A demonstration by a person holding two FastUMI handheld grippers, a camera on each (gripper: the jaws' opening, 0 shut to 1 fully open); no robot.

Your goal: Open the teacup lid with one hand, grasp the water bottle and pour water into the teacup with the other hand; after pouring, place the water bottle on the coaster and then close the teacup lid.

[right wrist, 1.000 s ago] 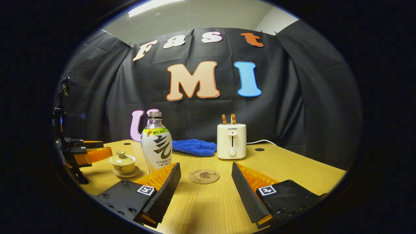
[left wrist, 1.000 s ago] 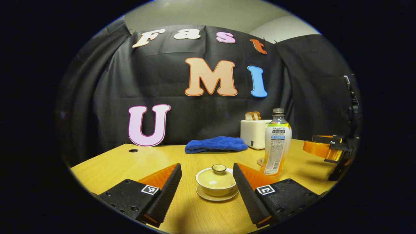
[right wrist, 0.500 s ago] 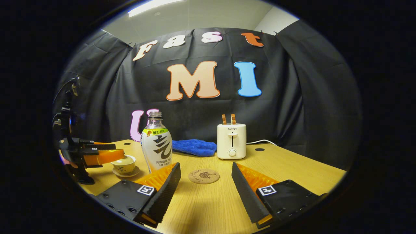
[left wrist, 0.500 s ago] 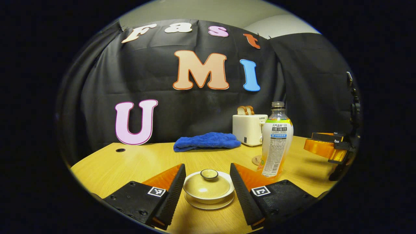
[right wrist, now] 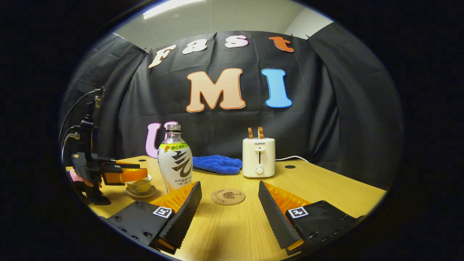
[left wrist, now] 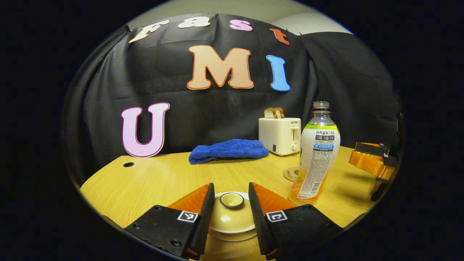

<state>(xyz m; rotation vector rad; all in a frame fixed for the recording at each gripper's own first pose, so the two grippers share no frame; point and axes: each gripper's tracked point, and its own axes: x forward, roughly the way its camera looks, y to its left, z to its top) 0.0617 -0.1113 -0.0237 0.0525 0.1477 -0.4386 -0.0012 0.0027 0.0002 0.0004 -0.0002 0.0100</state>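
Left gripper (left wrist: 230, 203) open w/ fingers either side of teacup lid (left wrist: 232, 214), contact unclear; right gripper (right wrist: 229, 203) open over table (right wrist: 326, 185), near coaster (right wrist: 227, 196) & upright water bottle (right wrist: 175, 159).

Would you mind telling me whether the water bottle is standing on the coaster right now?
Apart: the right gripper view shows bare table between the water bottle and the coaster.

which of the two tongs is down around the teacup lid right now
The left tongs: their fingers flank the teacup lid, with its knob between them. The right tongs hang open over bare table near the coaster, apart from the water bottle.
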